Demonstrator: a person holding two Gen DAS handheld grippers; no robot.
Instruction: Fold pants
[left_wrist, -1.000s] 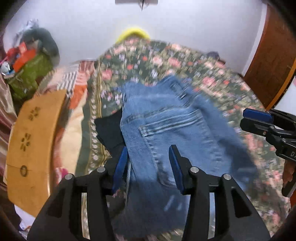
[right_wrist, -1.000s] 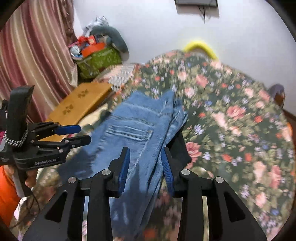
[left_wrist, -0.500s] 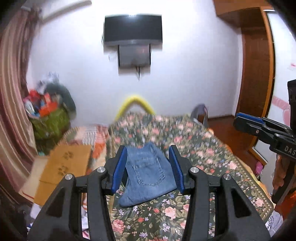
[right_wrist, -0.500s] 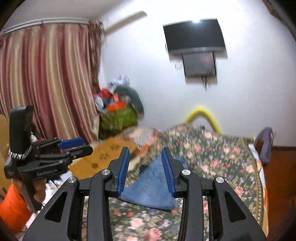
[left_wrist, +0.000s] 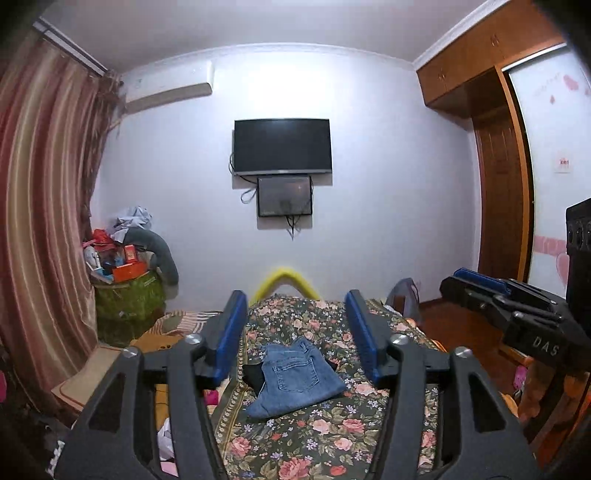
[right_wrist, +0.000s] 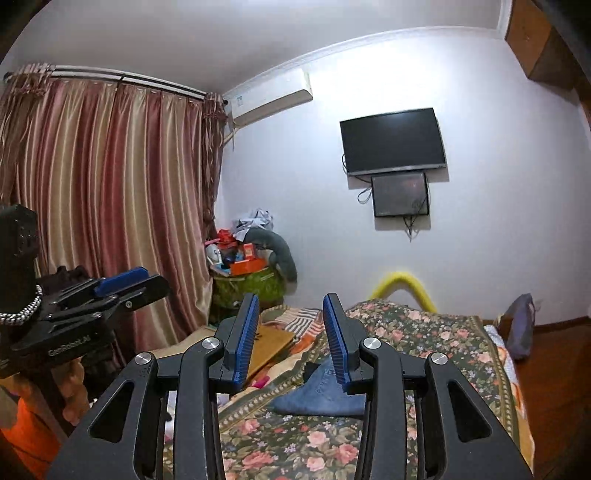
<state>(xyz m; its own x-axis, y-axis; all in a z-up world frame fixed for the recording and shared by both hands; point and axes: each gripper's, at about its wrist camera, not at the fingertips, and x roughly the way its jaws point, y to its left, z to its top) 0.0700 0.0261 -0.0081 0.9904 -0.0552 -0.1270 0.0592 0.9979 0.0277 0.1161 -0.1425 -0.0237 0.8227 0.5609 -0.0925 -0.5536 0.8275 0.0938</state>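
Denim pants (left_wrist: 295, 376) lie folded on floral bedspread (left_wrist: 314, 439); both tongs gape, empty.

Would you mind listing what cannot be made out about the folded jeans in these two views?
- Right wrist view: the jeans' right part is hidden behind the right hand-held gripper's finger.
- Both views: the dark item under the jeans is mostly covered; its identity is unclear.
- Left wrist view: fold layers are too small to count.
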